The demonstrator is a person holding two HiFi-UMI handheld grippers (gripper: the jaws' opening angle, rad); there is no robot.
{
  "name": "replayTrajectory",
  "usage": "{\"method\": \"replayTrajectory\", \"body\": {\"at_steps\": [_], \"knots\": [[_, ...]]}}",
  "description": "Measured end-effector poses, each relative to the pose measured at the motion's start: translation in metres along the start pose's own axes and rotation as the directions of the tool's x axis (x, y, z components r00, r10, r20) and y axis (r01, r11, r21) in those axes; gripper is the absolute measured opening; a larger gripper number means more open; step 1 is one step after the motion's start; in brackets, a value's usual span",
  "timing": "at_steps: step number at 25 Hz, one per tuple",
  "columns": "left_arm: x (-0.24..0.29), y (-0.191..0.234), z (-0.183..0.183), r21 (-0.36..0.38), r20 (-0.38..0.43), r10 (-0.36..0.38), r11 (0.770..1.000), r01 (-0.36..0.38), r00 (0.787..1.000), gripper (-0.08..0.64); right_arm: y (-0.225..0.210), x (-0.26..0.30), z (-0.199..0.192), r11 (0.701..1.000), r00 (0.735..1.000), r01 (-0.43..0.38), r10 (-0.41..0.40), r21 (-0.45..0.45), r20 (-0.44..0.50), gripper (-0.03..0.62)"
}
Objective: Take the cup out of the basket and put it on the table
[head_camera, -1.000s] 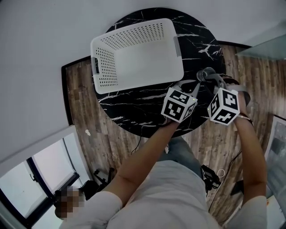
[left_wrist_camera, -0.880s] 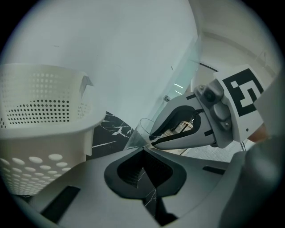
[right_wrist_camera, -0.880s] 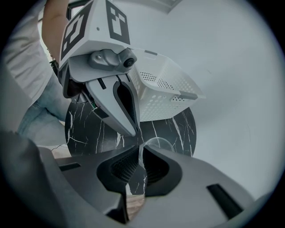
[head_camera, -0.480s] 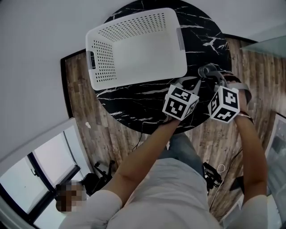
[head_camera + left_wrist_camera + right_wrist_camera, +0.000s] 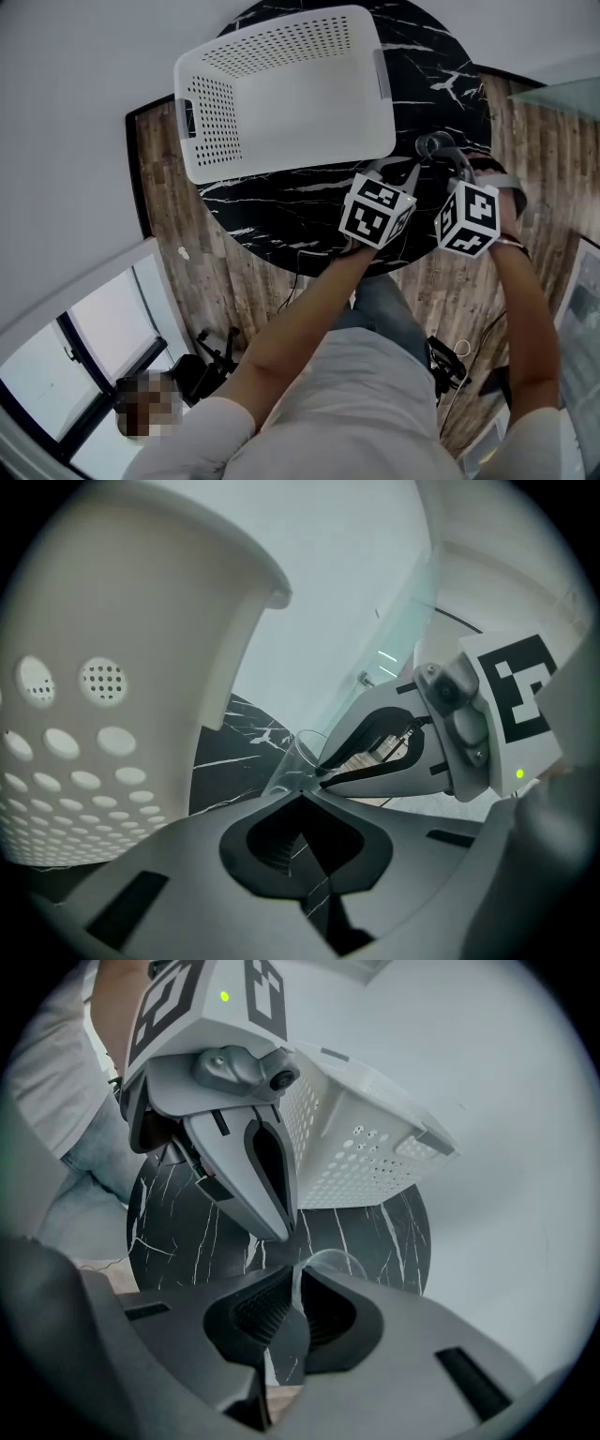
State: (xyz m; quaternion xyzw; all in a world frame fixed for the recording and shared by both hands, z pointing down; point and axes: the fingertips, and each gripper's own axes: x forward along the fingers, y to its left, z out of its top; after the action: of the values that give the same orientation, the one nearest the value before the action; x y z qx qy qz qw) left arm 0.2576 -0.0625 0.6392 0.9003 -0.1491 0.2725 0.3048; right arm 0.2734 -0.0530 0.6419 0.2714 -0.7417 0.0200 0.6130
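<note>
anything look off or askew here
Only the clear cup: it seems to lean rather than stand upright, pinched by its rim in the right claw, outside the white basket. Nothing spilled or broken shows.

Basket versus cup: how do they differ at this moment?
The basket is white, perforated and opaque; the cup is clear. The basket is far larger than the cup. The basket stands free and empty; the cup, outside it, is pinched at its wall by the right gripper. Both are over the black table.
</note>
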Motion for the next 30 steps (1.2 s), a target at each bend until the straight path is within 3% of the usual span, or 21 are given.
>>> {"method": "replayTrajectory", "body": {"at_steps": [30], "knots": [[-0.013, 0.008, 0.001, -0.004, 0.022, 0.021, 1.0, -0.021, 1.0, -0.003, 0.003, 0.009, 0.002, 1.0, 1.0, 0.005, -0.005, -0.001, 0.011, 0.034]]}}
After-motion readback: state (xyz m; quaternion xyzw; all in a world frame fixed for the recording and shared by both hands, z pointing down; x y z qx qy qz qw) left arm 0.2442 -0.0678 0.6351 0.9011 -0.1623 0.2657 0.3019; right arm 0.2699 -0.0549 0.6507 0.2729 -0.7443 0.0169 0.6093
